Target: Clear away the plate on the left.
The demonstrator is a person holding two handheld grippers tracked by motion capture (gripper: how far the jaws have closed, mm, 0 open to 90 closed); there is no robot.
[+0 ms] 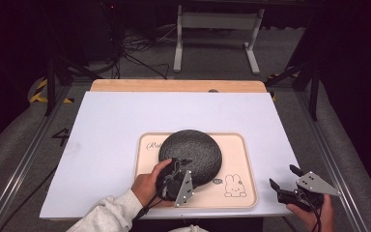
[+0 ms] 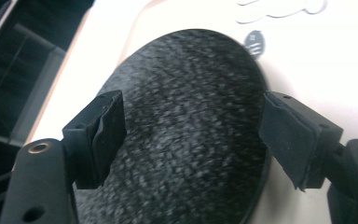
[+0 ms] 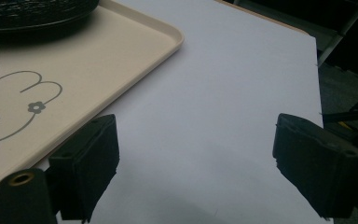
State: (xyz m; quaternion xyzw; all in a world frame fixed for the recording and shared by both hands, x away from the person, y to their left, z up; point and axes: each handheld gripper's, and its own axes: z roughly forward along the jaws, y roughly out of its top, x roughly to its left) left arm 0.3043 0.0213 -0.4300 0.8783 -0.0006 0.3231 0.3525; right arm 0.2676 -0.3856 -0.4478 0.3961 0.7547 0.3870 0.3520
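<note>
- High view: a cream tray (image 1: 241,145) with a rabbit drawing (image 1: 234,186) lies on the white sheet (image 1: 125,125) covering the desk, toward the near edge, about midway along it. A round black textured dish (image 1: 191,153) sits on the tray's left half. My left tongs (image 1: 178,166) hang over the dish's near-left rim, my left hand (image 1: 149,186) behind them. My right tongs (image 1: 281,180) are released near the desk's near right corner, well apart from the tray.
- Left gripper view: my left tongs (image 2: 191,126) are spread wide, jaws on either side of the dish (image 2: 186,140), gripping nothing; I cannot tell whether they touch it.
- Right gripper view: my right tongs (image 3: 196,154) gape over bare white sheet (image 3: 223,93), the tray (image 3: 121,51) just beside the left jaw, the dish (image 3: 32,14) at its far end.
</note>
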